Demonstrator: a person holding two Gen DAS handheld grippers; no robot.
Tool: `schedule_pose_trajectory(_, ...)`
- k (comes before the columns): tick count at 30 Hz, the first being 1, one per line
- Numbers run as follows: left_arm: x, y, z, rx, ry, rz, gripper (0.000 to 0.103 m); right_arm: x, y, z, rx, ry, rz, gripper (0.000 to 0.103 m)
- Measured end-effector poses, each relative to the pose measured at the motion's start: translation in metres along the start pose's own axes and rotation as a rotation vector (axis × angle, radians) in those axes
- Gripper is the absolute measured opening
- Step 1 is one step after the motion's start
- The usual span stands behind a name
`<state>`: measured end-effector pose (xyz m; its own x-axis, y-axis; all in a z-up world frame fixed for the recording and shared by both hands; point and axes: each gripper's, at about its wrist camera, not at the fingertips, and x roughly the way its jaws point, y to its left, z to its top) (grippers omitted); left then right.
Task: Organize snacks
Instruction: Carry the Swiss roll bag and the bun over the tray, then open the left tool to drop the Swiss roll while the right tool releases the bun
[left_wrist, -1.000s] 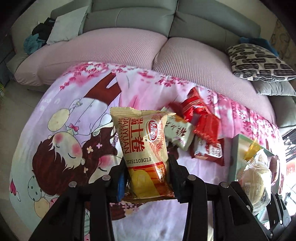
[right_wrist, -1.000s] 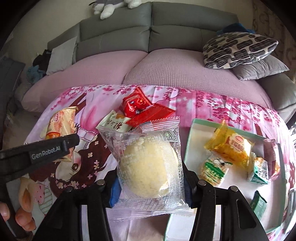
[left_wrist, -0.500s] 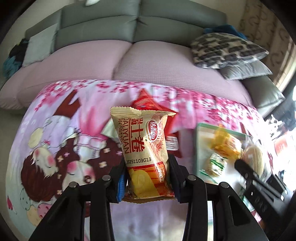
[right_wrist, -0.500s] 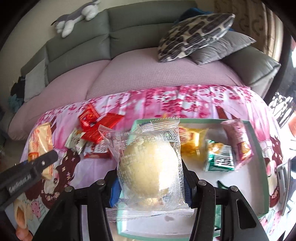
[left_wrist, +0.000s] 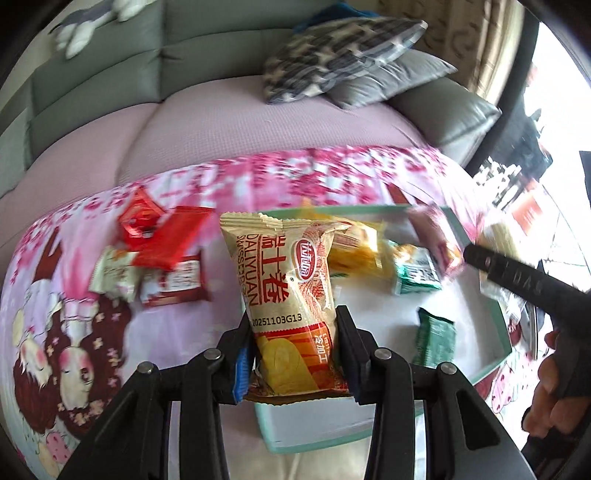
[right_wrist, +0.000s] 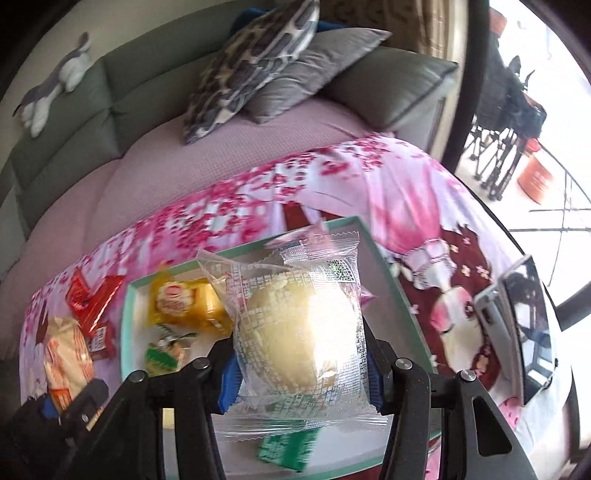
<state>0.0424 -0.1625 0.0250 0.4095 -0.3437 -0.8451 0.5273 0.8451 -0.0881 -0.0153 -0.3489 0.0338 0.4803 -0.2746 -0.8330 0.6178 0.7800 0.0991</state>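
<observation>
My left hand-held gripper (left_wrist: 295, 354) is clamped on a tan and red snack bag (left_wrist: 291, 306). The bag stands up between the two black fingers, and its top pokes out above them. Below and behind it I see the near corner of a light green tray (left_wrist: 314, 439) with a white floor.

My right hand-held gripper (right_wrist: 301, 365) is clamped on a clear packet with a round yellow bun (right_wrist: 301, 325) inside. The fingers press on both sides of the packet. It hangs over the middle of the same tray (right_wrist: 127, 332).

In the tray I see a yellow packet (right_wrist: 184, 304), a small green and white packet (right_wrist: 168, 354) just beside it, and a dark green packet (right_wrist: 286, 448) near the front edge, partly hidden by the bun. A pink packet (left_wrist: 439, 240) lies near the far right side, but it is blurry.

The tray sits on a counter covered with a pink cloth (left_wrist: 74, 332) that has flowers and cartoon children on it. To the left of the tray, on the cloth, there is a little pile of red packets (left_wrist: 162, 236) and a pale packet (left_wrist: 114, 273) touching them.

In the left view I see my other gripper reaching in from the right, with a hand (left_wrist: 554, 391) holding it. Behind the counter is a sofa (right_wrist: 147, 155) with a spotted pillow (right_wrist: 251, 62) and a grey pillow (right_wrist: 314, 70).
</observation>
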Motion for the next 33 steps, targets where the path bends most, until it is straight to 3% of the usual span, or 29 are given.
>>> schedule_pose_trajectory(6,0.015,-0.018,0.003,0.025,0.019,-0.005,0.042,-0.004,-0.026,0.005,0.038,-0.025,-0.027,0.056)
schedule_pose_trajectory(23,0.039,-0.035,0.004,0.053,0.044,-0.005,0.043,0.028,-0.028,-0.003,0.019,0.095,-0.053,0.056)
schedule_pose_trajectory(26,0.038,-0.034,0.005,0.045,0.045,-0.008,0.069,0.031,-0.028,-0.003,0.017,0.106,-0.056,0.057)
schedule_pose_trajectory(33,0.031,-0.026,0.007,0.011,0.043,-0.006,0.072,0.035,-0.026,-0.005,0.005,0.127,-0.057,0.068)
